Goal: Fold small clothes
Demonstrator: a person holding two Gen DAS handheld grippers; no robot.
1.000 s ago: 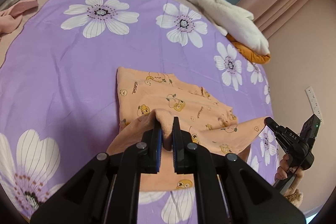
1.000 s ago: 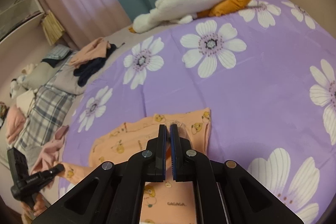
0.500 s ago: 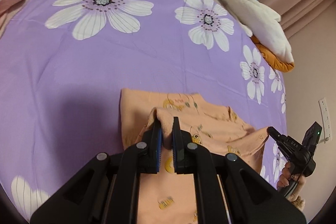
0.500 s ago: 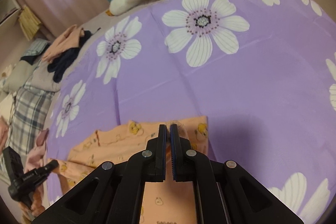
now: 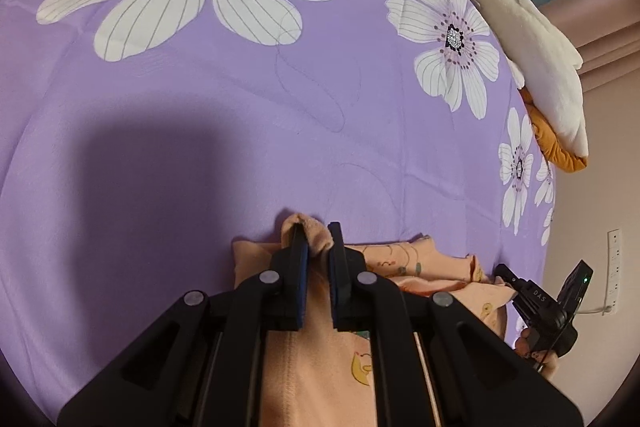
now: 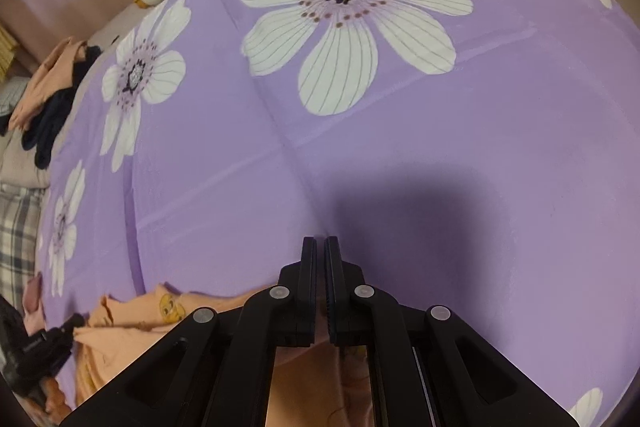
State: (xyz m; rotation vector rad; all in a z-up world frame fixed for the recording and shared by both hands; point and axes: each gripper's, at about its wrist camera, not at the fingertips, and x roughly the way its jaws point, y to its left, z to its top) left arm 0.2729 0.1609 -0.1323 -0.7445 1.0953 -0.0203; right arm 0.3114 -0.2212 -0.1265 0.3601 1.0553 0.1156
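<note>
A small peach garment with cartoon prints (image 5: 404,259) lies on the purple flowered bedspread (image 5: 240,131). My left gripper (image 5: 317,233) is shut on a bunched fold of the garment and holds it low over the far edge. My right gripper (image 6: 320,247) is nearly closed, with peach cloth under and between its fingers; it also shows in the left wrist view (image 5: 505,271), pinching the garment's right corner. The garment also shows in the right wrist view (image 6: 132,319), where the left gripper (image 6: 74,319) holds its other end.
A white and orange plush toy (image 5: 532,39) lies along the bed's far right edge. A heap of dark and peach clothes (image 6: 48,95) and a plaid pillow (image 6: 16,239) sit at the bed's left. A wall socket (image 5: 614,267) is on the right wall.
Both grippers have carried the held garment edge forward and down over the rest of it, folding it. The cameras now sit much closer to the bedspread.
</note>
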